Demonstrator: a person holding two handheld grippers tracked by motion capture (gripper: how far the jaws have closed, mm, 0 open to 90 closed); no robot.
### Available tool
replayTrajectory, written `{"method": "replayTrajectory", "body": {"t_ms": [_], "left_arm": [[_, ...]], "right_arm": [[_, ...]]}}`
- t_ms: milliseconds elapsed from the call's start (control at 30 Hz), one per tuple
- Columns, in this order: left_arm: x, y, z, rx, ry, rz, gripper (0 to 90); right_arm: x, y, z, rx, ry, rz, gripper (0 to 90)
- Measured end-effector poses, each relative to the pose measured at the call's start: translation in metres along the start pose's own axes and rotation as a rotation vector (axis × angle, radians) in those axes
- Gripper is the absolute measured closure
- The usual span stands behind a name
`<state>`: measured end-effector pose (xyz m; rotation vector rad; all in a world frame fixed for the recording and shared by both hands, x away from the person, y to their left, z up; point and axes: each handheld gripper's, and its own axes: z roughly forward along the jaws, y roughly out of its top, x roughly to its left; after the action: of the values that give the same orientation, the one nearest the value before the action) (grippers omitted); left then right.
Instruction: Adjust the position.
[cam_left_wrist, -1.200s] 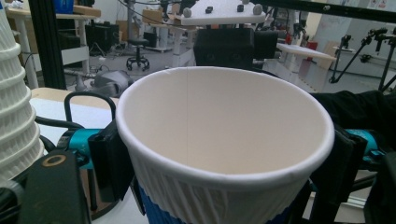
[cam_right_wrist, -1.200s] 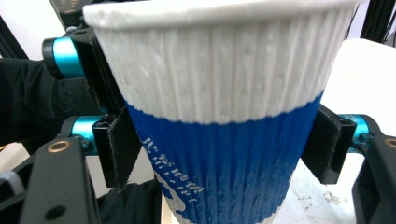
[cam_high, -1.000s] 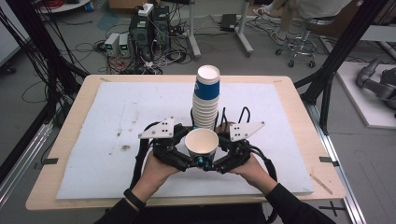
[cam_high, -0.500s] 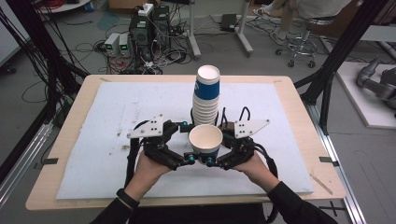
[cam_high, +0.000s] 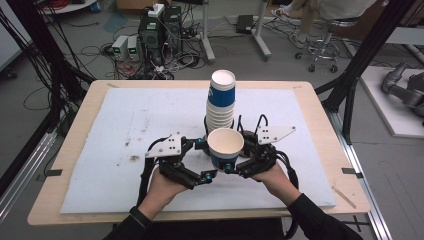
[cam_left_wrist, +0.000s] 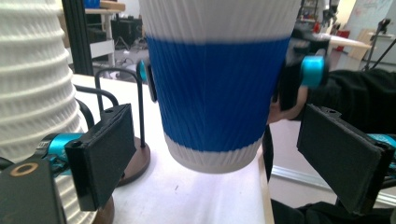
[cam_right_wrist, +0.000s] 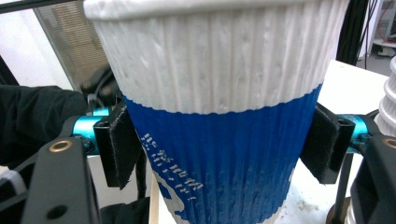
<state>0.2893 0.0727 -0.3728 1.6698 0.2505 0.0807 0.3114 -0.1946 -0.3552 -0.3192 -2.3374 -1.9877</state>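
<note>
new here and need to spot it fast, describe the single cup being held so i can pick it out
On the white mat of the table, a tall cup stack stands at the middle. Just in front of it, nearer the person, the cup is held off the mat between the right gripper pads. Unlike the stack, it is one cup, mouth up, empty, white above a blue band.

Even, soft overhead light on the bench (cam_high: 125, 125) from the high view, shadows faint, picture slightly grainy, while up close the cup (cam_left_wrist: 215, 93) sits sharp and evenly lit, the background glaring white and blurred, near edges soft and a touch bent.
</note>
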Motion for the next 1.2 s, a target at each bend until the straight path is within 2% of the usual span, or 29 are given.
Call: {"method": "replayTrajectory", "body": {"t_ms": [167,400,567,733,967,1200], "left_arm": [[-0.003,-0.006,0.011,0.025,0.005,0.002,11.6],[-0.005,-0.008,0.019,0.031,0.005,-0.002,11.8],[-0.003,-0.009,0.019,0.02,-0.024,-0.007,18.0],[-0.004,-0.01,0.017,0.025,-0.025,-0.001,28.5],[-0.003,-0.012,0.018,0.047,-0.034,-0.012,29.3],[-0.002,-0.014,0.02,0.072,-0.035,-0.01,29.4]], "right_arm": [[0.002,-0.001,0.002,-0.01,0.006,0.004,25.0],[0.005,-0.002,0.007,-0.007,0.024,0.009,24.9],[0.006,-0.004,0.009,0.001,0.03,0.004,24.9],[0.007,-0.005,0.011,0.009,0.033,0.003,24.9],[0.009,-0.005,0.011,0.021,0.013,-0.03,21.1],[0.009,0.001,0.005,-0.01,0.009,-0.023,18.0]]}}
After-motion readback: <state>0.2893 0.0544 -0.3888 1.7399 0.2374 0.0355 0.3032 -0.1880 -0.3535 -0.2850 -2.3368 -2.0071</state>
